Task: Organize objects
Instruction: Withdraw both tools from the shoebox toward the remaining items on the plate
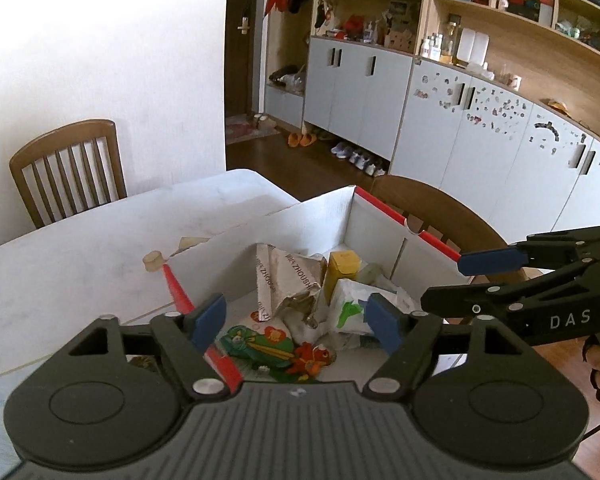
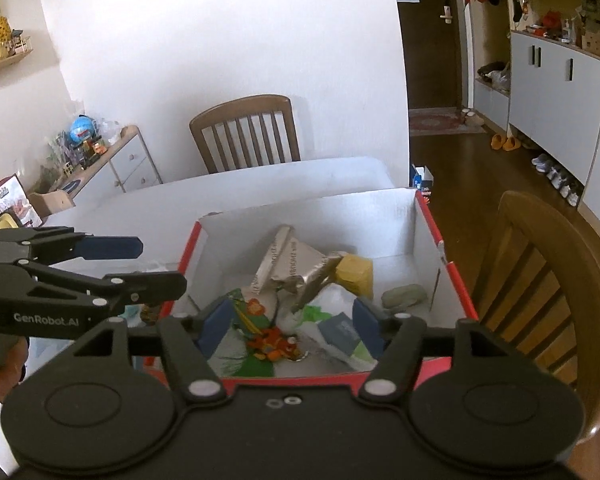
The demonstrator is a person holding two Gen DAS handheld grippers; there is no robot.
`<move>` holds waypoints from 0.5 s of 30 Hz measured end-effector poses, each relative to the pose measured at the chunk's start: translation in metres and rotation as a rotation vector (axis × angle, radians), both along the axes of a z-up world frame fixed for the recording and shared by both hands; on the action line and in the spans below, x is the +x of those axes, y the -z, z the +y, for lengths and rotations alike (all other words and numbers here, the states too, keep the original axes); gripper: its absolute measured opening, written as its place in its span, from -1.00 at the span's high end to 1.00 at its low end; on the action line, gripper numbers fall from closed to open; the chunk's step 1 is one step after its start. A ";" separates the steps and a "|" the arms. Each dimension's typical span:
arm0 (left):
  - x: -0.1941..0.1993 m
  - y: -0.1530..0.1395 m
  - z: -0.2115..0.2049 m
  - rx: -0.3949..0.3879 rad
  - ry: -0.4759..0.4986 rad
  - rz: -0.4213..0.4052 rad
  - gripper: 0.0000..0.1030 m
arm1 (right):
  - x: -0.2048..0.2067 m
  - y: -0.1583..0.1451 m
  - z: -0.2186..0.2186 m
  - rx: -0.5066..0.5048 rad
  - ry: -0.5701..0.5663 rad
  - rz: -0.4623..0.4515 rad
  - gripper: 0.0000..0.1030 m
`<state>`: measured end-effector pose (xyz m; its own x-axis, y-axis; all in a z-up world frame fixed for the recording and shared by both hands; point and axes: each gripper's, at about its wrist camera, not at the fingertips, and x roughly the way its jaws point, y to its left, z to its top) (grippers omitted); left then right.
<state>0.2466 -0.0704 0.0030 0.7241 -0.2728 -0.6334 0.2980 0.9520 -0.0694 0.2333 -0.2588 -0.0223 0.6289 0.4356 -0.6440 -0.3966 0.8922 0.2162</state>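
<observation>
Lower centre of the left wrist view: the left gripper (image 1: 294, 322) stands spread above the box, nothing between its blue pads, touching nothing. The right gripper (image 2: 294, 326), low in its own view, is likewise released and empty.

Beneath both, the red-edged cardboard box (image 2: 430, 236) on the white table (image 1: 80, 240) holds the objects: a cartoon-printed packet (image 1: 268, 344) nearest, a crumpled silver foil bag (image 2: 288, 268) mid-box, a yellow carton (image 1: 342, 270) behind.

Judgement: the packets are light, soft and slippery, best pinched at a folded edge. The carton is stiff; grip across its flat sides.

Far background: a wooden chair (image 2: 246, 132).
</observation>
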 end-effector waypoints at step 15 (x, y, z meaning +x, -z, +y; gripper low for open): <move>-0.024 -0.002 0.060 -0.004 -0.005 -0.022 -0.69 | -0.025 -0.004 0.055 -0.002 0.058 -0.016 -0.78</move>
